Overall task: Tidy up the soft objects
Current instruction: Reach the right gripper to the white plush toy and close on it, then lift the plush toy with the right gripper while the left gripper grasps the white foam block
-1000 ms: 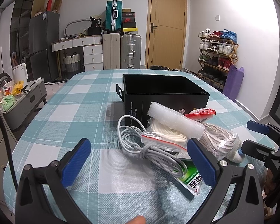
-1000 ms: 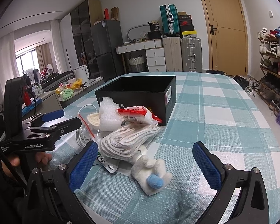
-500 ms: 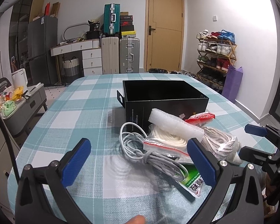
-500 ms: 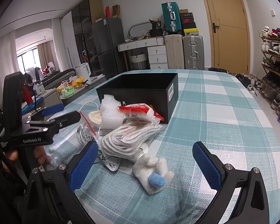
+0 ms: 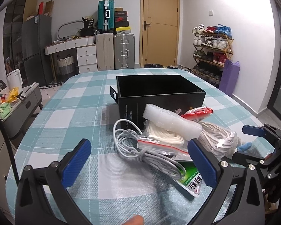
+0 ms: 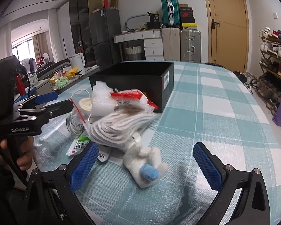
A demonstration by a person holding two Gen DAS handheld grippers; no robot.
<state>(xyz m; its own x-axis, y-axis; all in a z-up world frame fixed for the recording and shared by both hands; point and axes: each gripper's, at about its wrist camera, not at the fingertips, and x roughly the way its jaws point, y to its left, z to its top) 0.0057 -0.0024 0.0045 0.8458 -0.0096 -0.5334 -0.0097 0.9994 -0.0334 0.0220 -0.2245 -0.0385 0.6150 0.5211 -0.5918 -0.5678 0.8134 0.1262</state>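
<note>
A pile of soft things lies in front of an open black box (image 5: 159,93) on the checked tablecloth (image 5: 80,105). In the left wrist view I see a white foam block (image 5: 170,122), a coiled white cable (image 5: 140,150), a bagged white rope coil (image 5: 163,139), a red-and-white packet (image 5: 196,112), a bundle of white cord (image 5: 219,138) and a green sachet (image 5: 192,178). My left gripper (image 5: 140,163) is open just before the cable. In the right wrist view a white plush toy with a blue ball (image 6: 146,165) lies nearest; my right gripper (image 6: 146,166) is open around it, not touching.
The black box (image 6: 136,82) is empty and stands behind the pile. Suitcases (image 5: 114,50), a desk with drawers (image 5: 75,52) and a shoe rack (image 5: 211,46) stand beyond the table. A side cart (image 5: 13,103) with clutter stands left of the table.
Both grippers have drawn a little closer to the pile and stayed open. The right view has tilted slightly. No object on the table has moved.
</note>
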